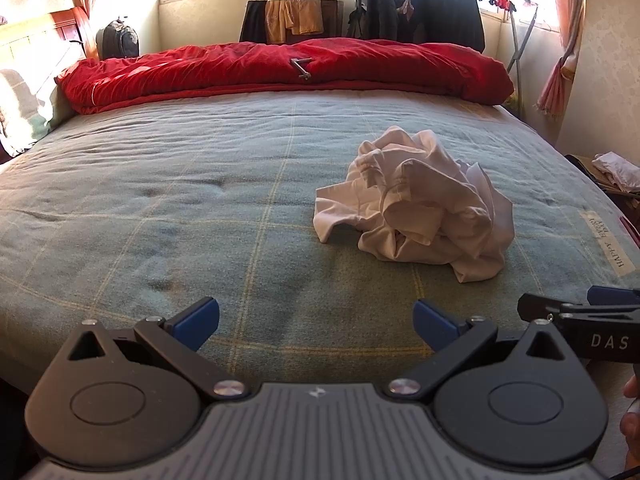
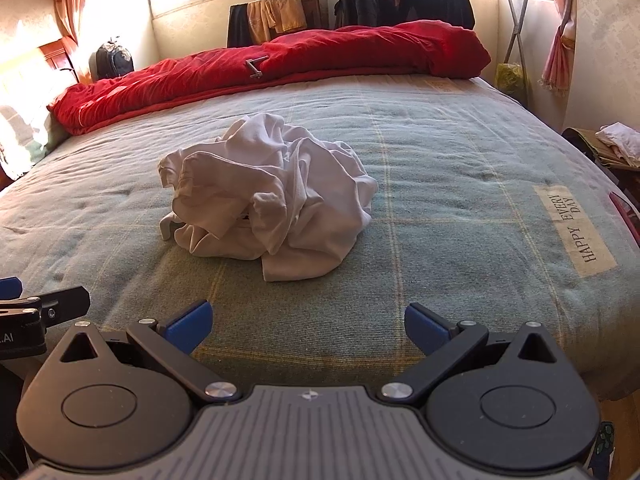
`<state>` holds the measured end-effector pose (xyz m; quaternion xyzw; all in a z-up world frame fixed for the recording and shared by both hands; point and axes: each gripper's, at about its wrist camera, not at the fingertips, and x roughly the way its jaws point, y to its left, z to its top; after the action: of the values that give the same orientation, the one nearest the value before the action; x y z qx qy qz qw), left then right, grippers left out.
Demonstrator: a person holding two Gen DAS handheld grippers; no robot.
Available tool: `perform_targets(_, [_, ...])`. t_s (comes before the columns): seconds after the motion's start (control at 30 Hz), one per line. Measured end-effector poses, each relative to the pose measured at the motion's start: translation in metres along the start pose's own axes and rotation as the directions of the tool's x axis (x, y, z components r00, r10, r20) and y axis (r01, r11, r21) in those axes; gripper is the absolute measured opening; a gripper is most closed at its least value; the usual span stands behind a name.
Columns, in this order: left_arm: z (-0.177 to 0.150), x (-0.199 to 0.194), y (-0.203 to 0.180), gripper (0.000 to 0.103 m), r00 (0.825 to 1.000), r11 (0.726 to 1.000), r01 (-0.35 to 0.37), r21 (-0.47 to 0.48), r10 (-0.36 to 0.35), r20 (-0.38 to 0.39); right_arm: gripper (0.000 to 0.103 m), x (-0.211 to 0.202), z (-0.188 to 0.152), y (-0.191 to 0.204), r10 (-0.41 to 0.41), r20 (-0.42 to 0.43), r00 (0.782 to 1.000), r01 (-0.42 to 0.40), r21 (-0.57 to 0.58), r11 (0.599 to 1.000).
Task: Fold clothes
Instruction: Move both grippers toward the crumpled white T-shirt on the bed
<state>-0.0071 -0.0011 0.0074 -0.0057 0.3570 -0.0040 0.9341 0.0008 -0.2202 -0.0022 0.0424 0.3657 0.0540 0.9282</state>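
Lying crumpled in a heap on the grey-green checked bedspread (image 2: 460, 168), a white garment (image 2: 268, 196) is seen ahead of both tools, untouched. The left gripper (image 1: 316, 322) and the right gripper (image 2: 308, 322) are each held near the bed's edge with jaws spread wide, nothing between them.
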Motion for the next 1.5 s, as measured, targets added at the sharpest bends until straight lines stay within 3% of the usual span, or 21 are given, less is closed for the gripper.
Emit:
perform_targets(0.77, [-0.002, -0.004, 0.001, 0.102, 0.999, 0.999, 0.034, 0.004, -0.034, 0.008, 0.103, -0.003, 0.001, -0.01, 0.012, -0.003, 1.0, -0.012, 0.049, 0.999])
perform_targets(1.03, [-0.001, -0.005, -0.007, 0.102, 0.999, 0.998, 0.044, 0.032, -0.045, 0.015, 0.103, 0.002, 0.001, -0.019, 0.071, -0.021, 0.997, -0.068, 0.112, 0.991])
perform_targets(1.33, [-0.002, -0.001, -0.008, 0.102, 1.0, 0.999, 0.015, 0.043, -0.015, -0.001, 0.103, -0.007, -0.002, -0.005, 0.097, 0.052, 0.994, -0.099, 0.035, 0.994])
perform_targets(1.5, [-0.003, 0.001, -0.003, 0.103, 1.0, 1.0, 0.017, 0.026, -0.017, -0.001, 0.103, -0.006, 0.0, -0.019, 0.17, 0.058, 0.984, -0.176, 0.113, 0.978])
